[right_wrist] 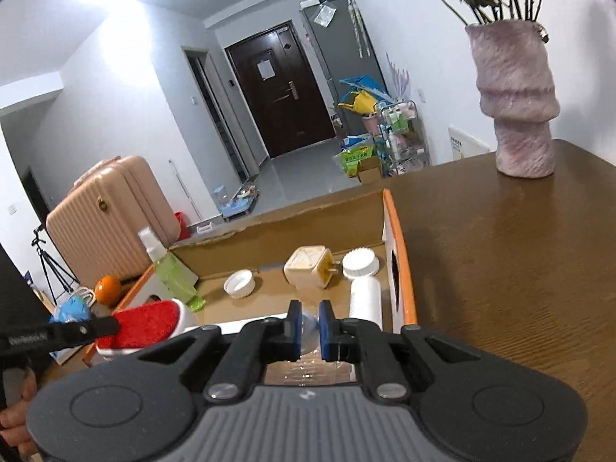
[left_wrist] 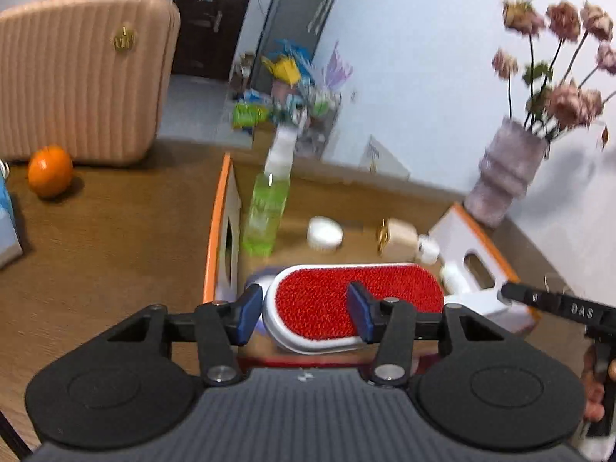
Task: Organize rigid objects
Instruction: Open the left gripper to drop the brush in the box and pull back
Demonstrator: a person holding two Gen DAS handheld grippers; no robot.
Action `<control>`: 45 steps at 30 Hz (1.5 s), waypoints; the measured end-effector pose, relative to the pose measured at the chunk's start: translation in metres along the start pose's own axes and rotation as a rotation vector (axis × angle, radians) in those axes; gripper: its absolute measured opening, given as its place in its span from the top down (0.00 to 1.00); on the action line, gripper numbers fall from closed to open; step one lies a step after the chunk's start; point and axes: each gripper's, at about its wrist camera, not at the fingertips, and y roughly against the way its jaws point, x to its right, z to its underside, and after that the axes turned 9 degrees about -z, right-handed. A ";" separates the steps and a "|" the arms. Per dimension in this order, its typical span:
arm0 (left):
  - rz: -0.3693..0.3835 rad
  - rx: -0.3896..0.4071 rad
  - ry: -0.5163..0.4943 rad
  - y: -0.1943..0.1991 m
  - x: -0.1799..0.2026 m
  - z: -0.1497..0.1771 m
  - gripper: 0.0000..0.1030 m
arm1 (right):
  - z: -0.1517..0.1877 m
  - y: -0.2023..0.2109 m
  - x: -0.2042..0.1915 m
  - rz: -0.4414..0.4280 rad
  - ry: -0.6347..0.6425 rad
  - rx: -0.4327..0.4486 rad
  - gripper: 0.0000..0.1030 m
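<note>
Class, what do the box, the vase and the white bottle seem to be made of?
Box: likely cardboard, with matte brown walls and a raw torn edge. Vase: perhaps ceramic or stone, with a rough pinkish surface. White bottle: probably plastic, smooth and opaque.

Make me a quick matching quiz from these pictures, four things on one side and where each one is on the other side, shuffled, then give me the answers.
Things:
1. orange
2. green spray bottle
3. flower vase
4. red lint brush

Places:
A. between the left gripper's fingers
B. on the bare table to the right of the box
C. on the table in front of the pink suitcase
D. standing at the left end of the box

Pairs: 1-C, 2-D, 3-B, 4-A
</note>
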 end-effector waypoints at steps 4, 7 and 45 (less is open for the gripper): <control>-0.033 0.012 -0.048 0.003 0.000 0.005 0.58 | 0.006 -0.006 -0.003 -0.017 0.031 -0.034 0.98; -0.057 0.054 -0.056 0.018 -0.002 0.000 0.57 | 0.006 0.005 -0.013 0.015 0.074 0.000 0.97; -0.180 0.134 -0.185 0.224 0.067 0.228 0.23 | 0.197 0.228 -0.092 0.076 0.204 0.028 0.42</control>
